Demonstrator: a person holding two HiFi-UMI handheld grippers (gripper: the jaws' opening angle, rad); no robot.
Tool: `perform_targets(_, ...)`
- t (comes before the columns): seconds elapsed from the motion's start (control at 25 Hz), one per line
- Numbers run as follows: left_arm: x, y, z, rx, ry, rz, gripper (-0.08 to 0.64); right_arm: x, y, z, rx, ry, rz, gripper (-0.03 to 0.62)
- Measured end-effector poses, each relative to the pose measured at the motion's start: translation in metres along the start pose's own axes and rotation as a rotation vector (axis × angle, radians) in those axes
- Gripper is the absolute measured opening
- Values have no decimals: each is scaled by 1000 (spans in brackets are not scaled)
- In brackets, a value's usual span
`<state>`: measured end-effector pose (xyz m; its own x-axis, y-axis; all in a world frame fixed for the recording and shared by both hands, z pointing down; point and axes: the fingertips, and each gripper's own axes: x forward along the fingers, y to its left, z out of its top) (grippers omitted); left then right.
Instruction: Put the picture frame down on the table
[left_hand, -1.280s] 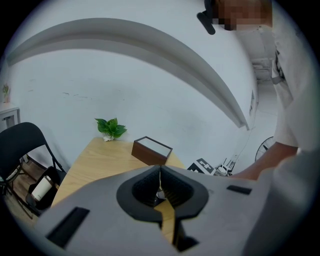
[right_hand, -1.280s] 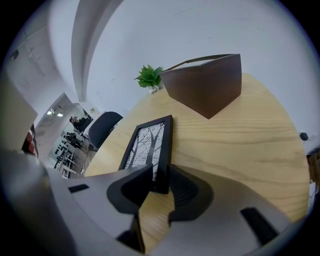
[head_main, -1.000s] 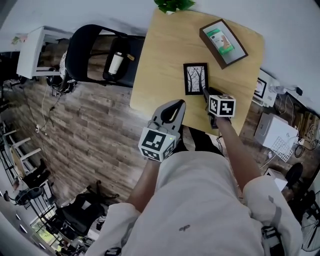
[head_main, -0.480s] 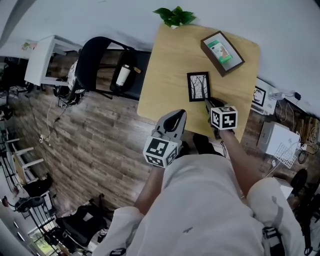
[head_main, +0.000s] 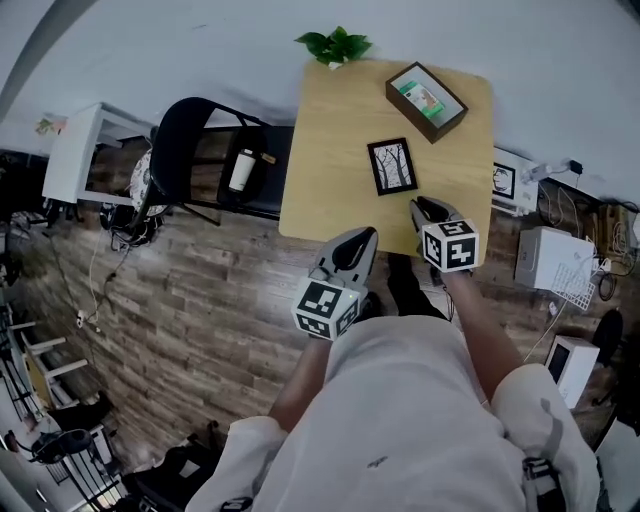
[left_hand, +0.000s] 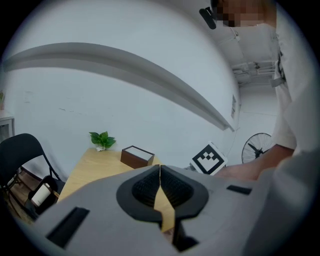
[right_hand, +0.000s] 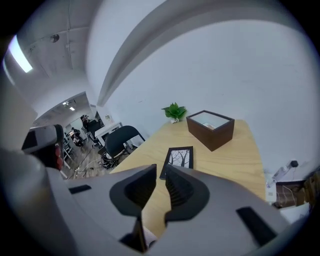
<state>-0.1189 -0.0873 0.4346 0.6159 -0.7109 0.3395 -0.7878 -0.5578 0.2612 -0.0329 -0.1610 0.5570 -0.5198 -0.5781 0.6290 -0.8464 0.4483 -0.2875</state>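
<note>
Holding nothing, our right gripper (head_main: 420, 205) hangs at the lower edge of the table (head_main: 330, 150), jaws a little apart. Just above it in the head view, the picture frame (head_main: 391, 165) lies flat on the wood. Its long axis runs up the frame toward the brown box (head_main: 426, 102). Our left gripper (head_main: 366, 234), jaws pressed together on nothing, sits lower left and farther off. We judge the frame already put down.

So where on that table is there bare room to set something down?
Bare: the left strip of the table from the plant to the near edge, left of the picture frame; also the near right corner. The brown box crowds the far right.
</note>
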Motion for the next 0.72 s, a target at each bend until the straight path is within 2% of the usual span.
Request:
perform_targets(0.4,-43,-26,-8,0,-36,-73,8,-96,48,-3,-15,-155,-59,21)
perform_targets(0.72,-68,-53,-8,36,-66,-107,8,-154,82,-4,-64,-263,-43,6)
